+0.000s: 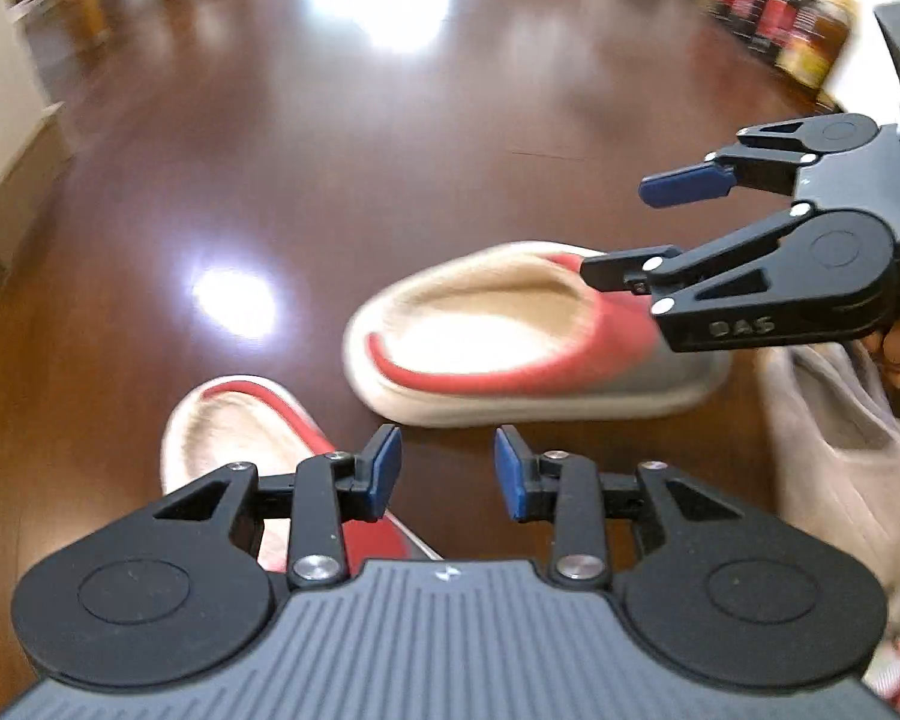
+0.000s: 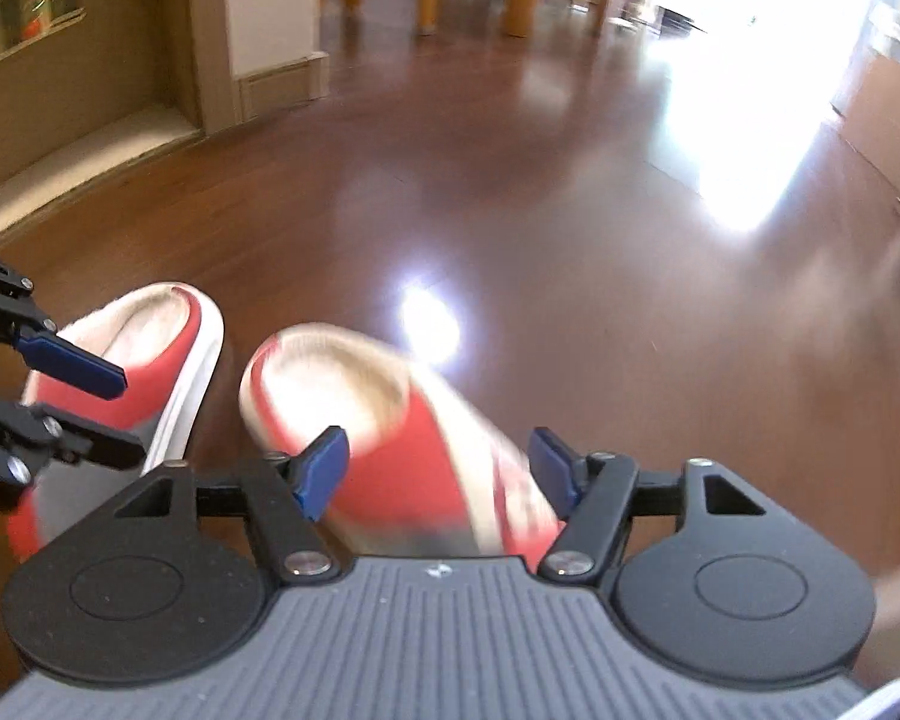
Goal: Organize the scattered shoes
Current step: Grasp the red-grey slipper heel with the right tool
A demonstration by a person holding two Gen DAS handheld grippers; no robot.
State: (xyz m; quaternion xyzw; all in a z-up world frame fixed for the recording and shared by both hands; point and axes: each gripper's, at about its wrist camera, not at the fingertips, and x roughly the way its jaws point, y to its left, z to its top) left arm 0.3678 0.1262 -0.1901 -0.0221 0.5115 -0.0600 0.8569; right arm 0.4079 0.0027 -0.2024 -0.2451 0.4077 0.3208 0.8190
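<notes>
Slippers, red with cream lining, lie on the dark wooden floor point(image 1: 330, 192). One slipper point(image 2: 414, 468) sits between the spread fingers of the right gripper point(image 2: 444, 468), contact unclear through blur. Its mate point(image 1: 252, 450) lies just left of and under the left gripper point(image 1: 448, 471), whose jaws are apart and hold nothing

Both cameras sit low and close over the floor point(image 1: 390, 150), each looking forward along its own tool. The left view faces across the right tool point(image 1: 660, 228); the right view catches the left tool point(image 2: 90, 408) at its left edge. Both share the two slippers point(image 1: 510, 336).
</notes>
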